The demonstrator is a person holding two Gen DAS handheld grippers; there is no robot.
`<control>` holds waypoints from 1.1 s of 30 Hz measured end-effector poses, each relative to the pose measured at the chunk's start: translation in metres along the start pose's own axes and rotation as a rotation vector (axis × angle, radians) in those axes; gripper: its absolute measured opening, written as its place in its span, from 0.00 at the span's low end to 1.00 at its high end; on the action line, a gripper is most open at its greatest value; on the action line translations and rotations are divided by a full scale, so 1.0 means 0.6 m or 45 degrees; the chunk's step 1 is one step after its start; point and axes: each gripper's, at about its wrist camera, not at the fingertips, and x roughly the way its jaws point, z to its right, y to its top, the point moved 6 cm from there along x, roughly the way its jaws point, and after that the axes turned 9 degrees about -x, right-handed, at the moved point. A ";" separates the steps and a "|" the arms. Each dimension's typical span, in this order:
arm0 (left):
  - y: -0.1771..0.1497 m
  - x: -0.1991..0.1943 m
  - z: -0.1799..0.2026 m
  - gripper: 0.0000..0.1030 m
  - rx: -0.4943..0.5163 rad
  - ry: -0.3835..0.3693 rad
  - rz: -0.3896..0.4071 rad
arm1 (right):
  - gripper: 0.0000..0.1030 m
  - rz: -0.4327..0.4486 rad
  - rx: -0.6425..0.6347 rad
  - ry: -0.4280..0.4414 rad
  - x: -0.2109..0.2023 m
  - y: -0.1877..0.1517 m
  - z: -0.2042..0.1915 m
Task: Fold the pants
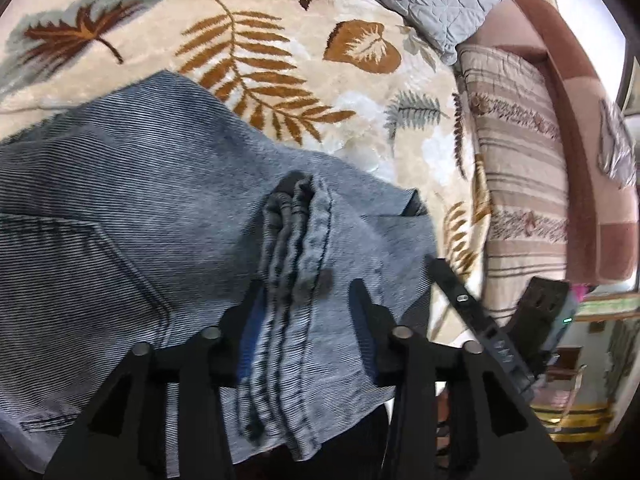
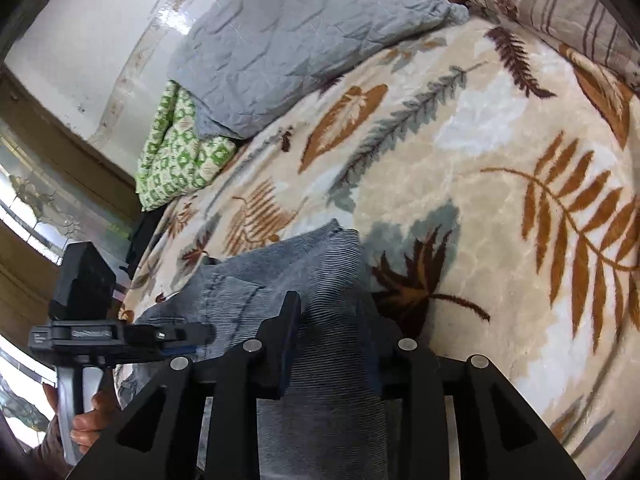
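Observation:
Grey-blue denim pants (image 1: 140, 208) lie on a leaf-patterned blanket (image 1: 256, 40). My left gripper (image 1: 306, 296) is shut on a bunched, seamed edge of the pants and holds it between its fingers. The right gripper shows at the right of the left wrist view (image 1: 480, 320). In the right wrist view my right gripper (image 2: 332, 320) is shut on another part of the pants (image 2: 332, 272), with denim filling the gap between its fingers. The left gripper (image 2: 112, 334) shows at the left there, next to the pants, held by a hand.
A grey quilted pillow (image 2: 304, 36) and a green patterned cloth (image 2: 176, 156) lie at the bed's far side. A striped pillow (image 1: 516, 152) rests against a brown headboard (image 1: 560, 92). The bed edge and furniture are at the lower right (image 1: 568, 380).

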 end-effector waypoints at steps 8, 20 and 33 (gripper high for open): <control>-0.006 -0.002 0.018 0.47 0.031 0.008 0.035 | 0.30 0.007 -0.076 0.048 0.017 0.012 -0.033; -0.018 0.005 -0.015 0.22 0.075 0.226 0.076 | 0.37 -0.036 -0.110 -0.079 0.010 -0.008 -0.014; -0.135 -0.001 -0.023 0.23 0.180 0.241 0.020 | 0.37 -0.051 -0.057 -0.092 -0.058 -0.132 -0.020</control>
